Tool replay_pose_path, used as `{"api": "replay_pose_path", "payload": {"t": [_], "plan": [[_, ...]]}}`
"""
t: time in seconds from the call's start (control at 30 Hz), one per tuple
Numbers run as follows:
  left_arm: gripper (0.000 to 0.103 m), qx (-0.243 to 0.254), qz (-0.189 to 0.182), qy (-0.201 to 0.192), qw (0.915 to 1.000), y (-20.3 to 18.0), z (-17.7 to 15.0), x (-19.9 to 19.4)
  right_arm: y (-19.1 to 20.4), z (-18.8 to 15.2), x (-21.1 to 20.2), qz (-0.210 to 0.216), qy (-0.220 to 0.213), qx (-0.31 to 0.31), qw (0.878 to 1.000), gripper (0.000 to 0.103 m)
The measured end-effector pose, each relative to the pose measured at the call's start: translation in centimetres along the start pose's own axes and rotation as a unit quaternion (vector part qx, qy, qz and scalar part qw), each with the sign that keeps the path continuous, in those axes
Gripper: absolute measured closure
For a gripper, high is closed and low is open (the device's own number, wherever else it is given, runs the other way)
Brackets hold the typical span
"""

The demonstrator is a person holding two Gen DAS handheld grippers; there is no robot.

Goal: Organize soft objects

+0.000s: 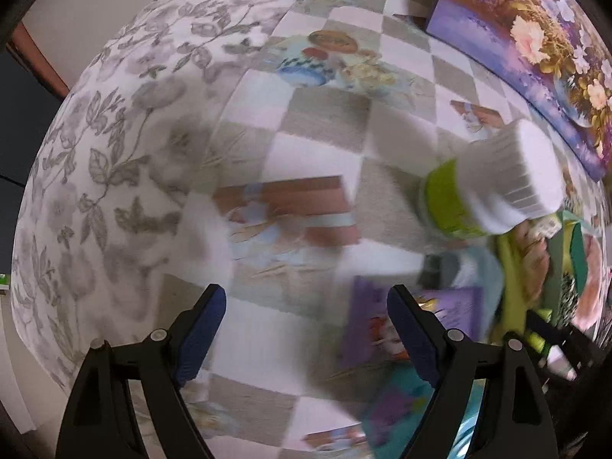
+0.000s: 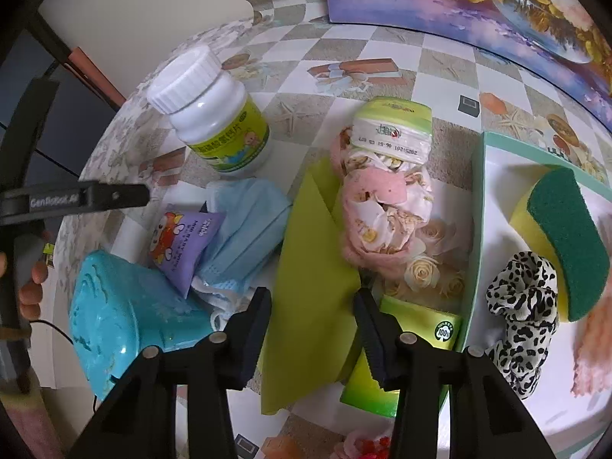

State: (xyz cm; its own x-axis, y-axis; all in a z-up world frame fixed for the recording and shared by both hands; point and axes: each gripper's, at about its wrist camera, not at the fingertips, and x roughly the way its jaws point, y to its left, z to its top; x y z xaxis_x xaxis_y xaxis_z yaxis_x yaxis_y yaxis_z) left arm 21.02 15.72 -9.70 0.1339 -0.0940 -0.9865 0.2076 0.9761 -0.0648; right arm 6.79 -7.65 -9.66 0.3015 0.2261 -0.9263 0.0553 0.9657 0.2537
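Since soft items are being sorted, the mint-edged box (image 2: 478,206) at 3 o'clock is judged the drop spot: sponge (image 2: 566,244) and leopard scrunchie (image 2: 524,306) are already held in it. Blue face mask (image 2: 248,229), purple wipes pack (image 2: 183,244) and pink scrunchie (image 2: 378,210) are left outside, near centre; the hard pill bottle (image 2: 214,122) is seen at 10 o'clock. Right gripper (image 2: 311,325) is held spread, empty, over green paper (image 2: 310,290). Left gripper (image 1: 306,329) is likewise spread, empty; only its blurred view shows the floral cloth (image 1: 114,153).
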Motion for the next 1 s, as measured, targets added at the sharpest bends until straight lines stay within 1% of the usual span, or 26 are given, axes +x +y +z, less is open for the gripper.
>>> {"api": "replay_pose_path", "payload": {"t": [0.1,0.2,0.23,0.37,0.6,0.73,0.8,0.9,0.93,0.97,1.0], "plan": [[0.016,0.005,-0.017,0.018,0.9997,1.0,0.0,0.7,0.0,0.1,0.1,-0.001,0.001,0.0,1.0,0.06],[0.016,0.003,-0.057,0.04,0.9976,0.7,0.1,1.5,0.0,0.1,0.2,-0.001,0.001,0.0,1.0,0.061],[0.016,0.003,-0.064,0.046,0.9969,0.5,0.3,1.9,-0.1,0.1,0.2,-0.001,0.001,0.0,1.0,0.061],[0.016,0.019,-0.065,0.064,0.9957,-1.9,0.5,3.0,-0.2,0.1,0.1,0.002,0.001,0.002,1.0,0.062],[0.016,0.04,-0.047,0.063,0.9961,-3.6,1.4,3.5,-0.4,0.0,0.0,0.005,0.001,0.005,1.0,0.061],[0.016,0.05,-0.038,0.061,0.9962,-5.1,0.9,3.2,-0.4,0.0,-0.1,0.005,0.001,0.006,1.0,0.061],[0.016,0.056,-0.038,0.06,0.9959,-6.6,0.6,3.4,-0.3,0.0,-0.1,0.005,0.001,0.006,1.0,0.061],[0.018,0.06,-0.04,0.06,0.9956,-7.8,-0.2,2.8,-0.3,-0.1,-0.1,0.005,0.001,0.006,1.0,0.061],[0.021,0.063,-0.04,0.059,0.9955,-8.7,-0.5,2.8,-0.3,-0.1,-0.1,0.005,0.001,0.006,1.0,0.061],[0.025,0.062,-0.041,0.057,0.9956,-9.3,-0.6,2.8,-0.3,-0.1,-0.1,0.006,0.001,0.006,1.0,0.061],[0.027,0.061,-0.044,0.056,0.9956,-9.0,-1.0,2.7,-0.3,-0.1,-0.1,0.006,0.001,0.006,1.0,0.061]]}}
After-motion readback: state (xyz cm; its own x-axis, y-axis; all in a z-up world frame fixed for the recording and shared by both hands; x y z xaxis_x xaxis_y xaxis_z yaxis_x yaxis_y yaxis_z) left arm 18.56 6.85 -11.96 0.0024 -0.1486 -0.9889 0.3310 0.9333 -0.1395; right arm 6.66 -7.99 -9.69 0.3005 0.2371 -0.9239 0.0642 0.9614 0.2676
